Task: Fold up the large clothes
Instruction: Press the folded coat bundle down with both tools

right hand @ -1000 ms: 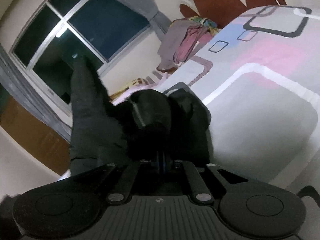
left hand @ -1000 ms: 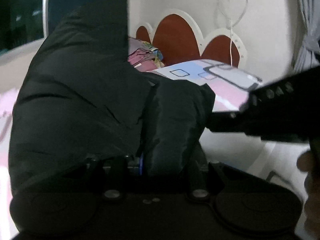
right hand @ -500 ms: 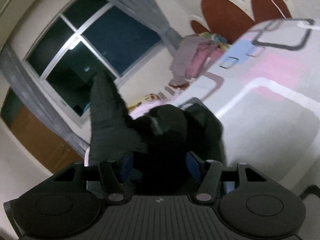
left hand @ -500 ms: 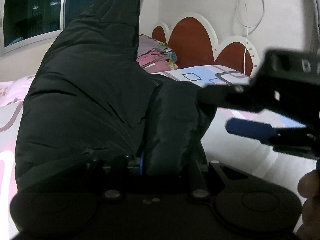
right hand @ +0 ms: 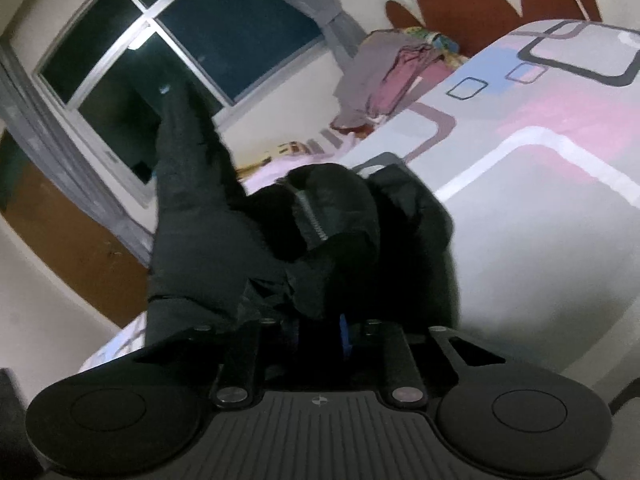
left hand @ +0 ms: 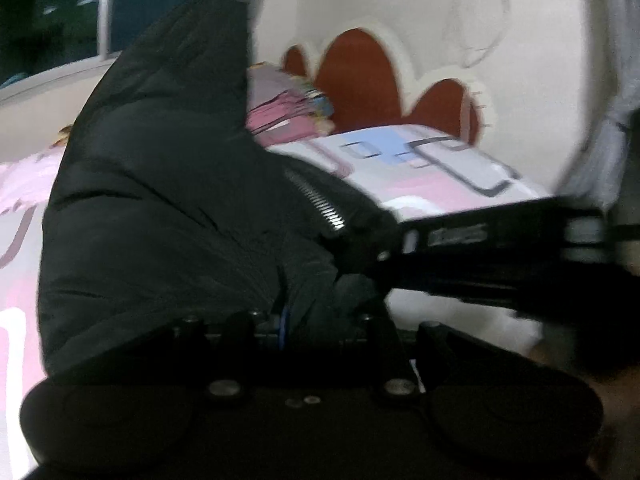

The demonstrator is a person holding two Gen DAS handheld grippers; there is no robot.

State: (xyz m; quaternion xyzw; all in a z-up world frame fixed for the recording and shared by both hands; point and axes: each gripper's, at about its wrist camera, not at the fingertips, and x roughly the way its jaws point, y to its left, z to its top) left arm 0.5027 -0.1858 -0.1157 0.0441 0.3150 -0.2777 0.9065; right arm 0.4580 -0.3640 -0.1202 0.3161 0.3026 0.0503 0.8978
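My left gripper (left hand: 286, 316) pinches a fold of the black padded jacket (left hand: 168, 200), its jaws drawn close on the cloth just ahead of the camera. The jacket rises in a dark heap above the bed (left hand: 420, 184), one sleeve standing up against the night window (left hand: 48, 12). My right gripper (right hand: 320, 324) has just been closing and now clamps another bunch of the same jacket, the fabric caught between its blue pads, close by the silver zipper (right hand: 312, 220) that runs across the bundle. Seen from the left wrist, the right gripper reaches in from the right edge to meet the jacket beside that zipper, and the picture there is blurred. The bed carries a sheet patterned in pink, grey and blue rectangles. At its far end a pile of pink and purple clothes (right hand: 384, 80) lies before a scalloped red-brown headboard (left hand: 360, 80).
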